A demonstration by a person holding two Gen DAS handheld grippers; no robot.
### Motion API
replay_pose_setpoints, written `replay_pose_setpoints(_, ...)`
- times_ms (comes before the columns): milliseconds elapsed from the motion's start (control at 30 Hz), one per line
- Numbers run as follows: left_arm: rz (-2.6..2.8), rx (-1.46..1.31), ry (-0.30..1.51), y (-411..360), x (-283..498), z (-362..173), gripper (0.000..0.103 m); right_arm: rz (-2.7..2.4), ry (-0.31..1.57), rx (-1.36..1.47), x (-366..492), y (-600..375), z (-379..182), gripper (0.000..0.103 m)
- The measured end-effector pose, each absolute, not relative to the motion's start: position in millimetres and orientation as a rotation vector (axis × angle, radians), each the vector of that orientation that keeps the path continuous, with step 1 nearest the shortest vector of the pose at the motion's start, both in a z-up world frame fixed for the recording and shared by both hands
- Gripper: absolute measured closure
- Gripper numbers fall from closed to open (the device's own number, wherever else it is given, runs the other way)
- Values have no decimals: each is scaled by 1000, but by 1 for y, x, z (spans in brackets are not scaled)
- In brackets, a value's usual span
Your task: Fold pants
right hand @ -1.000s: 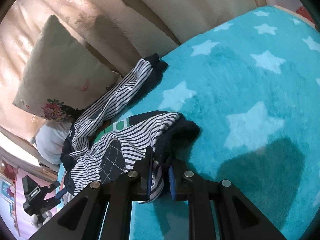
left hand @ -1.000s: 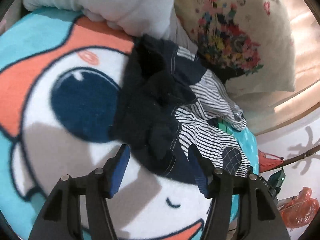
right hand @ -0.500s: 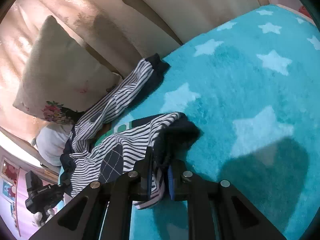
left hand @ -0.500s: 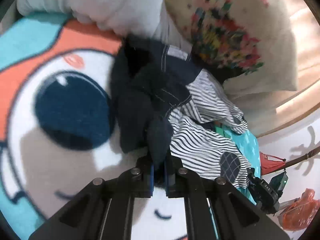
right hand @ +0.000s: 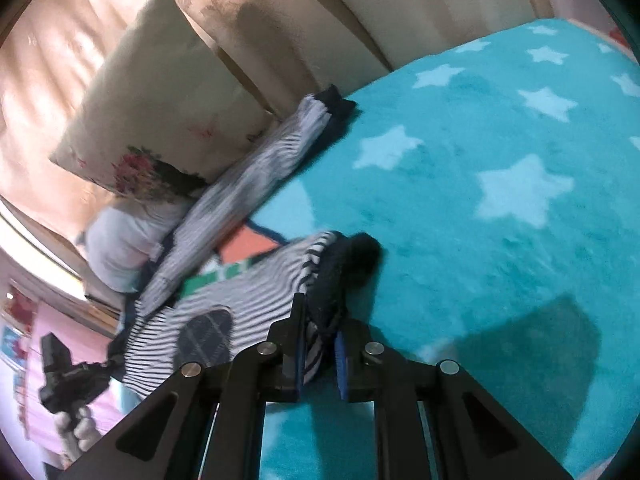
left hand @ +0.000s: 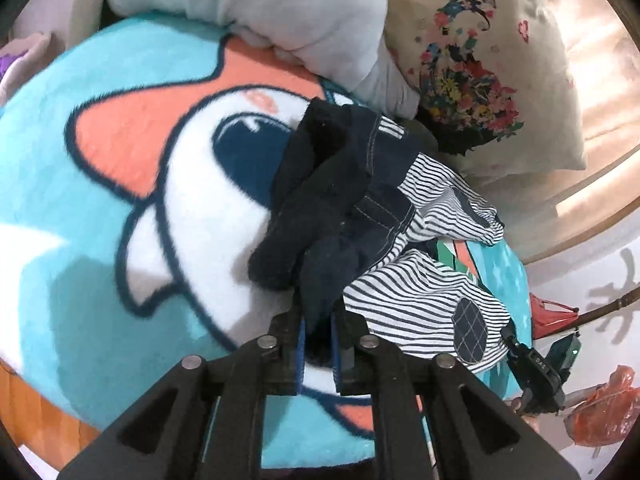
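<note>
1. Fingers (left hand: 298, 344) of the left gripper (left hand: 318, 346) are pressed nearly together, pinching a dark navy fold of the pants (left hand: 352, 216) at the waistband end.
2. Blue pads of the right gripper (right hand: 318, 354) stand almost closed too, clamped on the dark cuff (right hand: 340, 272) of one striped leg.
3. Between the two grips the pants lie crumpled on the blanket (left hand: 100, 240), navy waist bunched up, white-and-navy striped legs spreading away from it; a dark checked knee patch (left hand: 470, 328) shows on the nearer leg.
4. From the right wrist view, the other leg (right hand: 248, 176) stretches away toward the headboard, its own dark cuff (right hand: 340, 104) lying on the turquoise star-printed part of the blanket.
5. A floral pillow (left hand: 500, 80) leans just behind the pants, touching the far leg; a pale grey cushion (left hand: 280, 12) sits beside it, near the waistband.
6. An orange plastic bag (left hand: 604, 412) lies off the bed's edge; its contents cannot be made out.
</note>
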State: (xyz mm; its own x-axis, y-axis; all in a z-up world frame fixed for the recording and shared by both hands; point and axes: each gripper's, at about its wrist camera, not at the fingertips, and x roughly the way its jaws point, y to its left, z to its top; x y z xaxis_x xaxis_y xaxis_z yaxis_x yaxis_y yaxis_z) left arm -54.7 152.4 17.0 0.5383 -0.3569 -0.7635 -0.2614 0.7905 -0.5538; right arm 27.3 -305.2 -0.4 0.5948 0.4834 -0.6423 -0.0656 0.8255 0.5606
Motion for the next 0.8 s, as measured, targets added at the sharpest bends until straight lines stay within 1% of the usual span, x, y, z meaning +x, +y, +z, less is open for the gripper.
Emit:
replay_pose_setpoints(67, -66, -688, 992, 158, -63, 20, 93, 341, 889, 562, 24, -315, -4, 88)
replay_pose_setpoints(100, -65, -679, 972, 161, -66, 23, 89, 344, 895, 574, 22, -319, -2, 84)
replay_pose_setpoints(133, -59, -668, 950, 164, -70, 27, 81, 340, 892, 571, 21, -321, 0, 78)
replay_pose_setpoints(200, -25, -660, 906, 175, -79, 33, 71, 300, 861, 545, 16, -329, 12, 70)
replay_pose_setpoints(367, 38, -651, 843, 193, -91, 42, 70, 264, 849, 480, 43, -338, 40, 67)
replay_pose_setpoints(400, 38, -649, 834, 193, -92, 44, 69, 269, 857, 463, 56, -335, 43, 65)
replay_pose_setpoints(467, 33, -644, 824, 190, -90, 47, 65, 243, 868, 437, 88, -329, 51, 58)
replay_pose_setpoints(500, 27, -641, 824, 188, -89, 48, 62, 242, 878, 441, 104, -327, 52, 51)
replay_pose_setpoints(667, -11, -600, 831, 171, -82, 53, 61, 219, 990, 538, 195, -313, 33, 50)
replay_pose_setpoints(767, -26, -591, 835, 165, -78, 55, 59, 175, 1046, 573, 229, -303, 14, 50)
replay_pose_setpoints(800, -31, -589, 837, 163, -77, 55, 58, 163, 1055, 594, 236, -301, 8, 54)
